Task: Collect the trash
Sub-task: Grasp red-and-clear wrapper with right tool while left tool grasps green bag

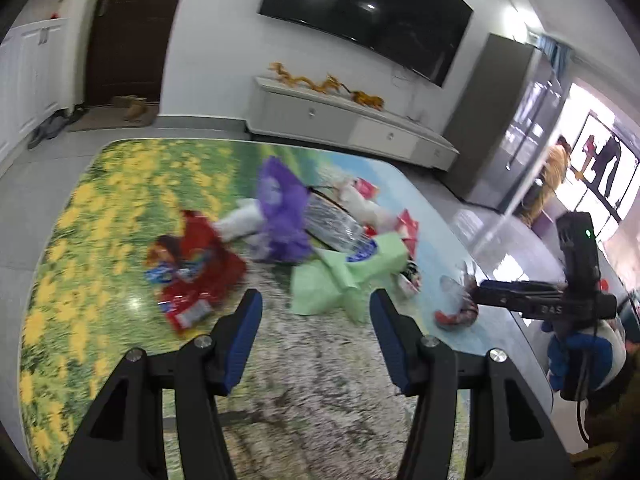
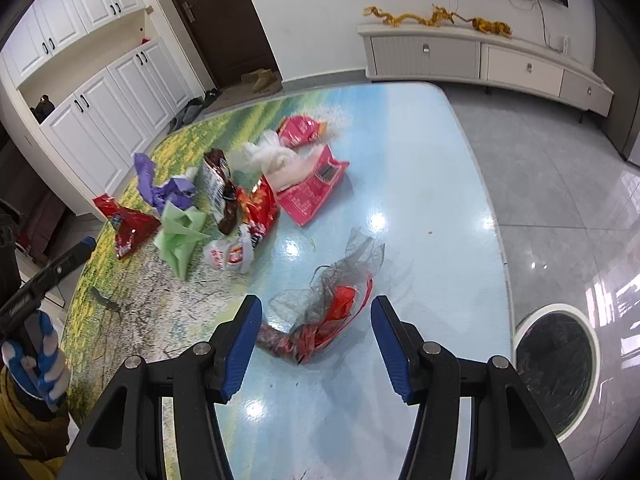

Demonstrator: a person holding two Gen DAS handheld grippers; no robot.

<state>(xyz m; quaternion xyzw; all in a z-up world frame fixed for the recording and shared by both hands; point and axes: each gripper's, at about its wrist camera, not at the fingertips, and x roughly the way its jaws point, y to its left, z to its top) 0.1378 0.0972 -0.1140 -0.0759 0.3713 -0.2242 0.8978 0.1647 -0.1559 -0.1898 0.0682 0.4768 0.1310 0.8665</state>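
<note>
Trash lies scattered on a table [image 1: 304, 368] with a printed meadow picture. In the left wrist view my left gripper [image 1: 316, 312] is open and empty, just short of a crumpled green paper [image 1: 340, 284], with a red snack bag [image 1: 196, 276] to its left and a purple wrapper [image 1: 280, 212] beyond. In the right wrist view my right gripper [image 2: 316, 316] is open, its fingers either side of a clear and red plastic wrapper [image 2: 332, 300] on the table [image 2: 432, 216]. The right gripper also shows in the left wrist view [image 1: 472, 292] beside that wrapper [image 1: 456, 312].
A round bin [image 2: 556, 364] with a dark liner stands on the floor right of the table. More trash lies mid-table: a pink packet [image 2: 312, 188], white plastic [image 2: 272, 156], a green paper [image 2: 180, 232], a white bag [image 2: 232, 252]. A TV cabinet [image 2: 480, 56] lines the far wall.
</note>
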